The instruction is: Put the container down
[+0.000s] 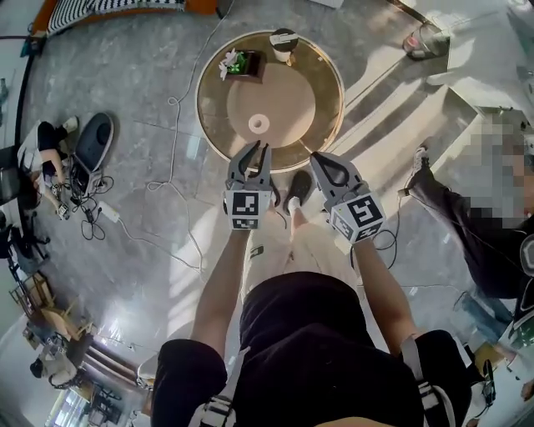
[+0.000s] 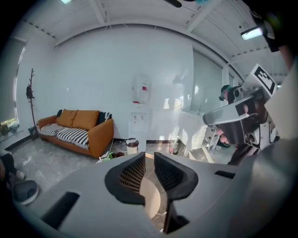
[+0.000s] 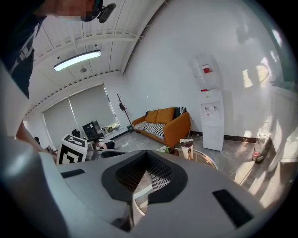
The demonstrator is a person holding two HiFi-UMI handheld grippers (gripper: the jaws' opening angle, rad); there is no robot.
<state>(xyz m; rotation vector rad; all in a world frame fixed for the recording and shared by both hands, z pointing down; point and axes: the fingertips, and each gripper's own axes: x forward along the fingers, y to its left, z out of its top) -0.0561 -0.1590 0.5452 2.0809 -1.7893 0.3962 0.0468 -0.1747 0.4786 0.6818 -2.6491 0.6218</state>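
Pale grey stone floor (image 1: pixel 150 75), sunlit in patches. White walls (image 2: pixel 93 74), white beamed ceiling (image 2: pixel 139 14). Orange sofa (image 2: pixel 100 135) with 2 orange back cushions (image 2: pixel 77 118) and striped seats (image 2: pixel 70 135) against the wall; white water dispenser (image 2: pixel 139 109) nearby. 1 lit strip lamp (image 3: pixel 77 60) overhead, above shaded windows (image 3: pixel 88 111).

Container (image 1: pixel 284 43) upright, lid on, at table's (image 1: pixel 300 100) far edge, just right of flower tray (image 1: pixel 244 64).
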